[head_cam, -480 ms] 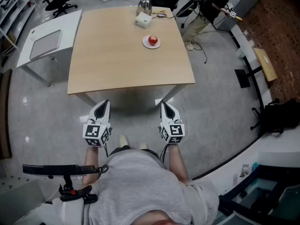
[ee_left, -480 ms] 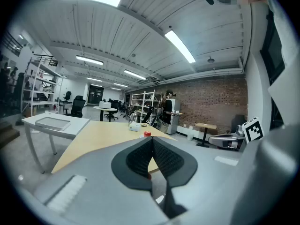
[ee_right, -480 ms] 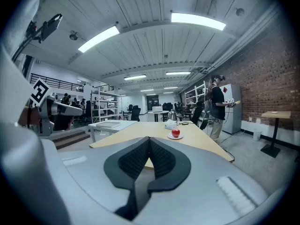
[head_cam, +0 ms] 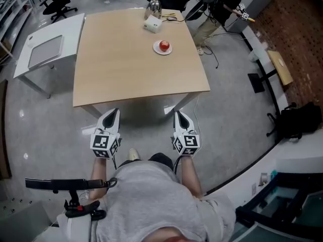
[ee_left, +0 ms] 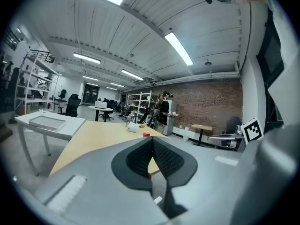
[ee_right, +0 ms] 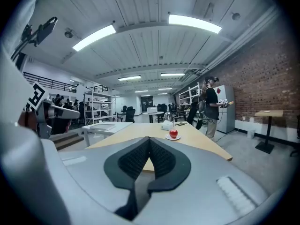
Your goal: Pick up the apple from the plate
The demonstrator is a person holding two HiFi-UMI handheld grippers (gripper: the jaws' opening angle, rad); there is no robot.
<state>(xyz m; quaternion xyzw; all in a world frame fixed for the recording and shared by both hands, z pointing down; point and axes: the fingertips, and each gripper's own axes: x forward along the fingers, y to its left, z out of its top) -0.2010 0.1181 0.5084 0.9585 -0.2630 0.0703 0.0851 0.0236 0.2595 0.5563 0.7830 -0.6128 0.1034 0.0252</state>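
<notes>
table: a flat rectangular top in pale wood, smooth and matte, on white legs.
apple: red, round and glossy, sitting on the plate on the table's far half, toward its right edge, well apart from both grippers.
plate: small, white, round and shallow, with its rim showing all around the fruit.
left gripper: held off the table's near edge, toward its left corner. It has a pale hard shell that tapers to a point. Its black ribbed pads are clenched tip to tip with nothing between them.
right gripper: held off the table's near edge, toward its right corner, and it has the same tapered shell. Its dark ridged pads are also pressed together and empty.
cubes: boxy blocks behind each set of jaws, printed with black-and-white square markers.
box: white and blocky, near the table's far edge, just beyond the plate.
kettle: rounded shiny metal, at the table's far edge behind the box.
side table: white and slab-topped, left of the table, carrying a flat grey tray.
floor: grey and polished, catching light all around the table.
</notes>
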